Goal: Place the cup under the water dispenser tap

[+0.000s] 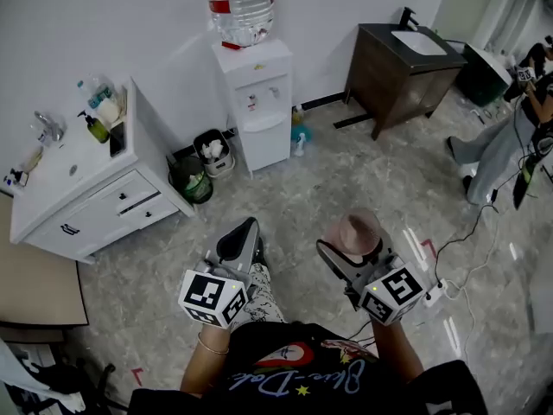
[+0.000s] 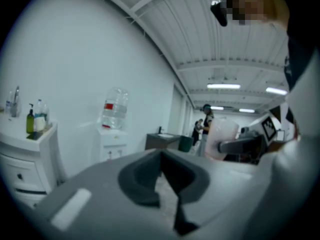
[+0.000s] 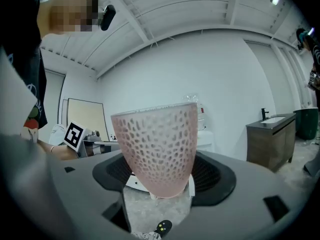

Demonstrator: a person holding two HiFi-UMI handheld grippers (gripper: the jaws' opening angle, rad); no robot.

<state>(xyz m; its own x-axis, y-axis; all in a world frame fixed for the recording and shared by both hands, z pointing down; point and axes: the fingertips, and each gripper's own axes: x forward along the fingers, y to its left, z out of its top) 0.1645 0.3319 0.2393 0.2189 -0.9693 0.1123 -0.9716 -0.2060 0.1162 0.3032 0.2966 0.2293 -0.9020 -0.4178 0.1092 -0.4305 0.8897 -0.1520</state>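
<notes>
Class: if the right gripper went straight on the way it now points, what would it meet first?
Probably the white water dispenser with its clear bottle, beyond open grey floor; depth is uncertain. The right gripper holds a pink dimpled cup.

The cup (image 3: 157,151) hides most of the water dispenser (image 3: 204,138), whose bottle (image 1: 245,7) the head view's top edge crops.

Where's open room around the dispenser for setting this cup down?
The tap recess of the water dispenser looks empty, and the floor before it is bare. Its white vanity side is crowded with bins; its dark cabinet side with bottles.
</notes>
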